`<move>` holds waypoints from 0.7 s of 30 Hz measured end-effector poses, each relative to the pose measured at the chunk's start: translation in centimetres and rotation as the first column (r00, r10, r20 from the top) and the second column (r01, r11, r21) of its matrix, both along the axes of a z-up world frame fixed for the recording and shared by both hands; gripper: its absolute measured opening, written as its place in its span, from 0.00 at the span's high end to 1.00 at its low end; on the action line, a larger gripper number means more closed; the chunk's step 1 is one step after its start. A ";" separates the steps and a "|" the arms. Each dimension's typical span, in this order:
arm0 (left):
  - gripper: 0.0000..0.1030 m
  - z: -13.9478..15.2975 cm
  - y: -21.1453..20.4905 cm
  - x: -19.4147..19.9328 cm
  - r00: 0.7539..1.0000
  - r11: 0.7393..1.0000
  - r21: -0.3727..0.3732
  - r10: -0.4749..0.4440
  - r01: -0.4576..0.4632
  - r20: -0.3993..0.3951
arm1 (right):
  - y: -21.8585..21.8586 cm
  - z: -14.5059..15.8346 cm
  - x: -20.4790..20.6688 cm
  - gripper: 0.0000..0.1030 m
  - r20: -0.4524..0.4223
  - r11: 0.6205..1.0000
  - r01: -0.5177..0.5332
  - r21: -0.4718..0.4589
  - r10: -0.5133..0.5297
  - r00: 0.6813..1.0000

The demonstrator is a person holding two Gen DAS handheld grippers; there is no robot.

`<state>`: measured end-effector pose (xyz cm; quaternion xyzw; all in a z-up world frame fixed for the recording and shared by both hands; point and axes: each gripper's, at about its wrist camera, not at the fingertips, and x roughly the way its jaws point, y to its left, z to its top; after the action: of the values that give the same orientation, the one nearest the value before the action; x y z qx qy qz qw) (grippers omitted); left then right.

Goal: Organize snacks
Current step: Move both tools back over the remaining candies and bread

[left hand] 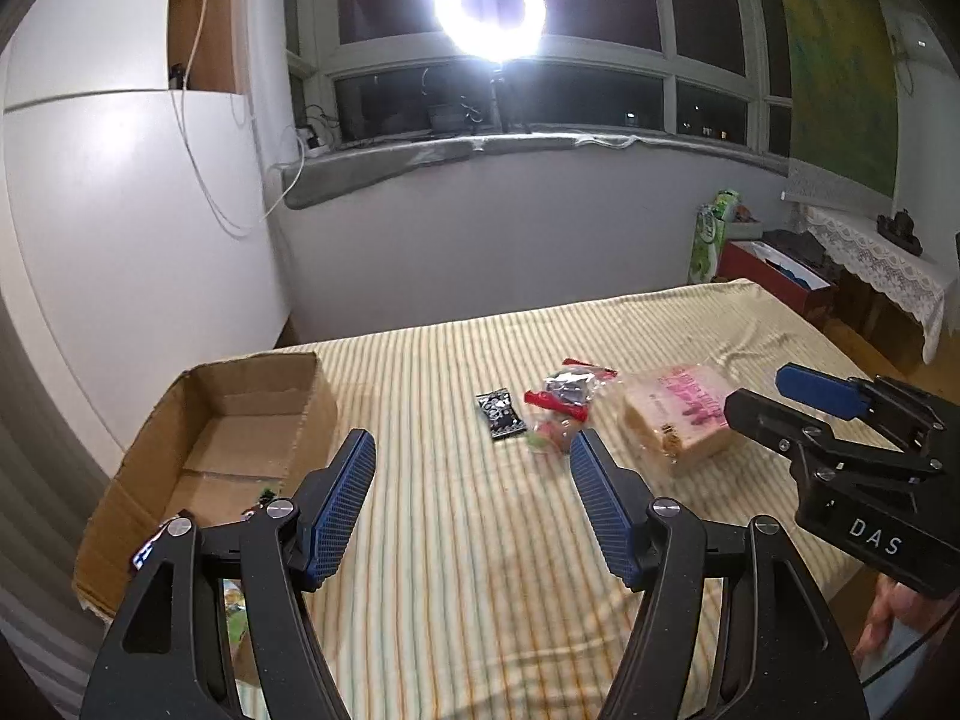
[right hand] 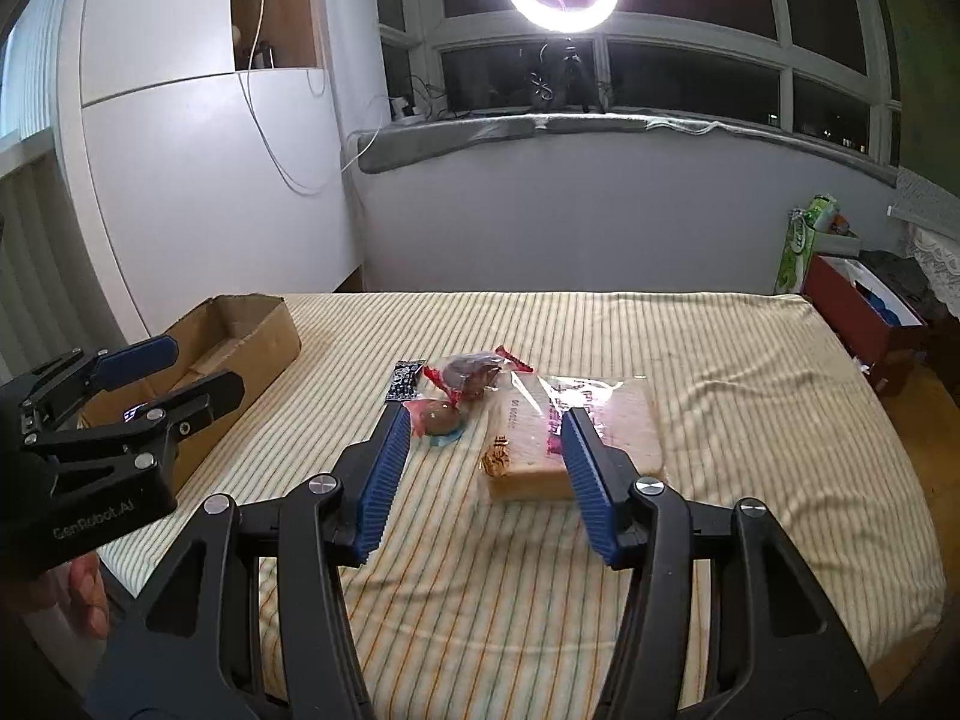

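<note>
Right wrist | bread pack (right hand: 579,432) lies flat | long axis runs away from camera

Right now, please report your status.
Left gripper open, empty. Right gripper open, empty. Pink-printed clear bread bag on striped cloth, outside brown cardboard box. Path clear.

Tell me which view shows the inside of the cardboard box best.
The left wrist view: the cardboard box opens toward it, showing its floor. The right wrist view catches only its far end, the left tool covering the rest.
</note>
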<state>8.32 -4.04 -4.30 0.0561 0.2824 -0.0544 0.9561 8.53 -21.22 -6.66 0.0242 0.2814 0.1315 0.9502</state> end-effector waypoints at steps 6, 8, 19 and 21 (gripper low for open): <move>0.35 0.5 0.4 -0.5 1.000 1.000 -0.004 0.001 -0.001 0.015 | 0.8 0.3 0.1 0.47 0.008 1.000 -0.008 -0.008 0.008 1.000; 0.35 0.4 0.3 -0.5 1.000 1.000 -0.006 -0.001 0.001 0.016 | 1.1 0.2 0.4 0.47 0.002 1.000 -0.015 -0.018 0.015 1.000; 0.35 -2.4 0.7 4.2 0.999 0.999 -0.043 -0.004 0.001 -0.053 | 2.5 -2.1 7.0 0.46 -0.054 0.998 -0.040 -0.054 0.037 0.998; 0.35 -3.0 1.0 6.3 0.997 0.998 -0.061 0.002 -0.006 -0.076 | 2.8 -2.6 9.0 0.46 -0.064 0.998 -0.042 -0.056 0.038 0.997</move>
<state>14.57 -3.06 -7.33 0.0239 0.3165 -0.0632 0.9462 17.53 -18.45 -9.27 -0.0045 0.3151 0.1417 0.9384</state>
